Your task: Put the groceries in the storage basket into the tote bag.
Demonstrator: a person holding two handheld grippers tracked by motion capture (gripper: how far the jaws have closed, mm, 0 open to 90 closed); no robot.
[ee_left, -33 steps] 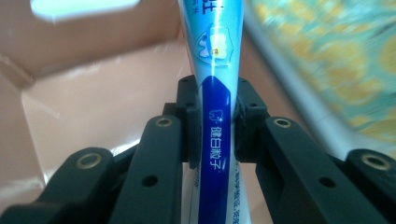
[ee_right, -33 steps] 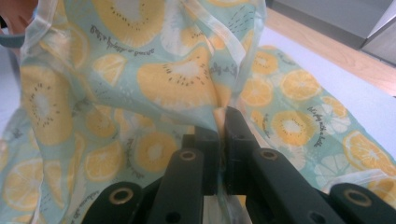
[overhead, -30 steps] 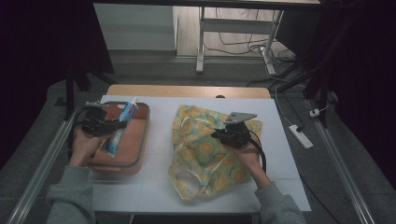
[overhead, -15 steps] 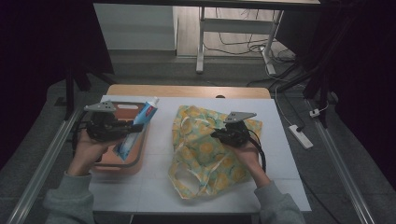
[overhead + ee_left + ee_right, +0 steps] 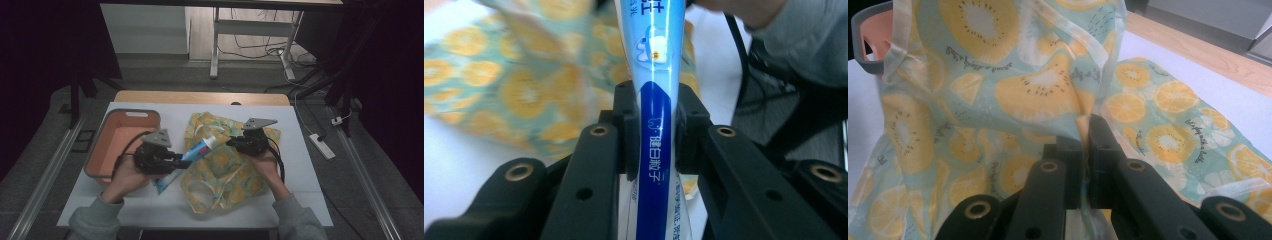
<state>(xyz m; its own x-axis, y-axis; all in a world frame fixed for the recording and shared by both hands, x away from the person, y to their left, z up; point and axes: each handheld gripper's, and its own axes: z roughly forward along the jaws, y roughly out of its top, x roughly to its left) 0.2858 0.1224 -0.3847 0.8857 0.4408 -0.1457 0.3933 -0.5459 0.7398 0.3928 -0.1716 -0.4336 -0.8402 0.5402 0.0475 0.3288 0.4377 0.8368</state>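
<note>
My left gripper (image 5: 179,163) is shut on a blue and white toothpaste tube (image 5: 197,149), which slants up to the right over the near edge of the citrus-print cloth bag (image 5: 220,167). From the left gripper view the tube (image 5: 653,105) runs straight up between the pads. My right gripper (image 5: 234,142) is shut on a raised fold of the bag at its upper middle, holding the cloth up. In the right gripper view the pinched cloth (image 5: 1038,95) stands tall above the gripper (image 5: 1085,131), with the rest of the bag lying flat to the right.
An orange basket with a grey rim (image 5: 100,150) sits at the left of the white tabletop (image 5: 300,180). A wooden strip (image 5: 200,97) borders the far edge. A power strip (image 5: 322,146) lies on the floor to the right.
My left gripper has carried the toothpaste tube out of the orange basket and rightward to the bag. The right gripper has stayed put, still pinching the cloth.
</note>
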